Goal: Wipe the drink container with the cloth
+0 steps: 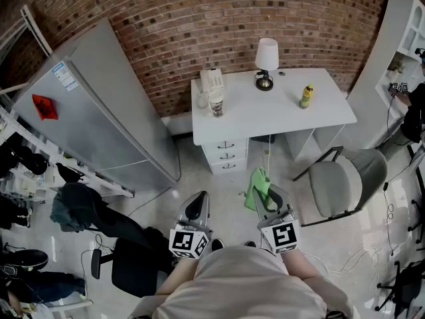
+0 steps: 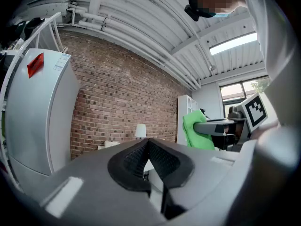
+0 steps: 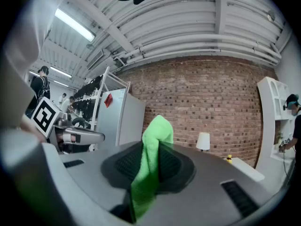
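Green cloth of soft, fluffy fabric (image 3: 157, 131) is sitting pinched between the dark ribbed pads of the right gripper (image 3: 150, 161), whose jaws are closing tightly on it. One end is poking up past the tips and the rest is trailing down towards the gripper's body. Gripping it near the middle is probably leaving a loose flap in front to serve as the wiping face. The left gripper (image 2: 146, 160) is carrying nothing, its jaws pressing together with no object between the pads. It is likely being kept free to steady the container once that is within reach.

Both grippers are hanging low and close to the person's body, side by side, over pale floor and well apart from any furniture. Ahead of them a white desk with drawers (image 1: 285, 115) is standing against the red brick wall (image 1: 199, 18). The small yellow drink bottle with a green cap (image 1: 306, 96) is standing upright near the desk's right end, untouched, with a white-shaded table lamp (image 1: 266, 62) to its left. By my reading, the wiping is not yet beginning, and the person is needing to close the gap to the desk first.
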The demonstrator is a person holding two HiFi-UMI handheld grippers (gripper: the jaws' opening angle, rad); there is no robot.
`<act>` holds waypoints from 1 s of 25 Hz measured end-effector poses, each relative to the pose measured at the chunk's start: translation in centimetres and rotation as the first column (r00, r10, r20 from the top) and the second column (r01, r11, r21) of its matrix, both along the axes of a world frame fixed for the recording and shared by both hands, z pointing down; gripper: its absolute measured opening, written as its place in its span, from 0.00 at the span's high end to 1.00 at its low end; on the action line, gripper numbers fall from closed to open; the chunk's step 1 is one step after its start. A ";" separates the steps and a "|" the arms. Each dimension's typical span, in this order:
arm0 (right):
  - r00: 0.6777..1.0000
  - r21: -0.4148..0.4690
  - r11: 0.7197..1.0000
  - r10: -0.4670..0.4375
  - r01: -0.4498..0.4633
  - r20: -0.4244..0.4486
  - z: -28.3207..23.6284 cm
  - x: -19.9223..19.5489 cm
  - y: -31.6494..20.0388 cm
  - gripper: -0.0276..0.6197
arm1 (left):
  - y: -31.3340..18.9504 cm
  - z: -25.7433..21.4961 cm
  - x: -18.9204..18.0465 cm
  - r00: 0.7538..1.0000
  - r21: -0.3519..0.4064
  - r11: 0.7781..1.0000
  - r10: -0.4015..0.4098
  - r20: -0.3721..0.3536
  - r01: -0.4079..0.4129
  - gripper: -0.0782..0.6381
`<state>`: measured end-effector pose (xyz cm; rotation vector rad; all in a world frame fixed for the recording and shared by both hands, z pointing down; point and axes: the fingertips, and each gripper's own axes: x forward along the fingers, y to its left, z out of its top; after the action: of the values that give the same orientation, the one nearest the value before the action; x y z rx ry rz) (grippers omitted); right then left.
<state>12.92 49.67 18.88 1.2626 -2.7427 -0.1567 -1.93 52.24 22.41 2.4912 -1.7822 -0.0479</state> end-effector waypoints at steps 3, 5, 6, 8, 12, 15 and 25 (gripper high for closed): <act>1.000 0.005 1.000 -0.005 0.005 -0.004 0.1 0.1 0.1 0.86 | 0.1 0.2 0.4 1.000 -0.008 1.000 0.007 -0.003 -0.007 0.88; 1.000 0.001 1.000 -0.005 0.005 -0.004 0.2 0.2 0.1 0.86 | 0.2 0.3 0.5 1.000 -0.011 1.000 0.006 -0.004 -0.006 0.88; 1.000 0.000 1.000 -0.005 0.005 -0.003 0.2 0.2 0.1 0.86 | 0.2 0.3 0.5 1.000 -0.013 1.000 0.004 -0.004 -0.004 0.88; 1.000 0.002 1.000 -0.008 0.008 -0.004 0.1 0.4 0.1 0.86 | 0.3 0.5 0.6 1.000 -0.015 1.000 -0.002 -0.005 0.002 0.88; 1.000 0.005 1.000 -0.012 0.012 -0.004 0.1 0.8 -0.1 0.86 | 0.3 0.6 0.8 1.000 -0.016 1.000 -0.014 -0.005 0.014 0.88; 1.000 0.006 1.000 -0.010 0.010 0.003 -0.1 1.2 -0.2 0.86 | 0.3 0.5 1.2 1.000 -0.015 1.000 -0.023 -0.005 0.023 0.88; 1.000 -0.013 1.000 -0.019 0.019 -0.006 0.7 4.1 -1.8 0.86 | -0.9 0.4 3.3 0.998 -0.007 0.998 -0.062 -0.003 0.062 0.88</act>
<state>17.07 47.86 19.59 1.2306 -2.7471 -0.1446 1.36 51.32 22.85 2.4290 -1.8548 -0.0494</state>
